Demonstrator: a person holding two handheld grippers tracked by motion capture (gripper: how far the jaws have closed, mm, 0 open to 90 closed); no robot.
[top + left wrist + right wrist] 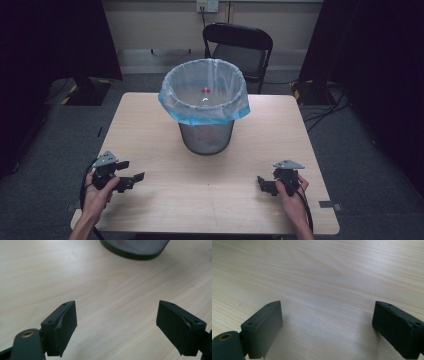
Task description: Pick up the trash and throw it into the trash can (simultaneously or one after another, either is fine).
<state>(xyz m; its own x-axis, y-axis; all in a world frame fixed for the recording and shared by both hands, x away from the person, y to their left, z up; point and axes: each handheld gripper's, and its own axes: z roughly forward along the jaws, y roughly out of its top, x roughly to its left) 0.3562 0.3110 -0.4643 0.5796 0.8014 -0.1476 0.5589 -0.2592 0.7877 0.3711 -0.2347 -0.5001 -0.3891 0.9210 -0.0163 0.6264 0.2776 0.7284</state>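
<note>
Resting on surface (165, 130): L tool (131, 172) & R tool (264, 183), both w/ jaws apart, nothing held. Lined bin (205, 107) centre. Step: idle/start; next likely reach toward bin.

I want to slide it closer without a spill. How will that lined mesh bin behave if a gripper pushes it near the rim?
The mesh bin stands tall on a narrower base, so a push near the rim would probably tip it; push low. It looks nearly empty, so likely light. The plastic liner hangs loose and would probably crumple or slip.
</note>
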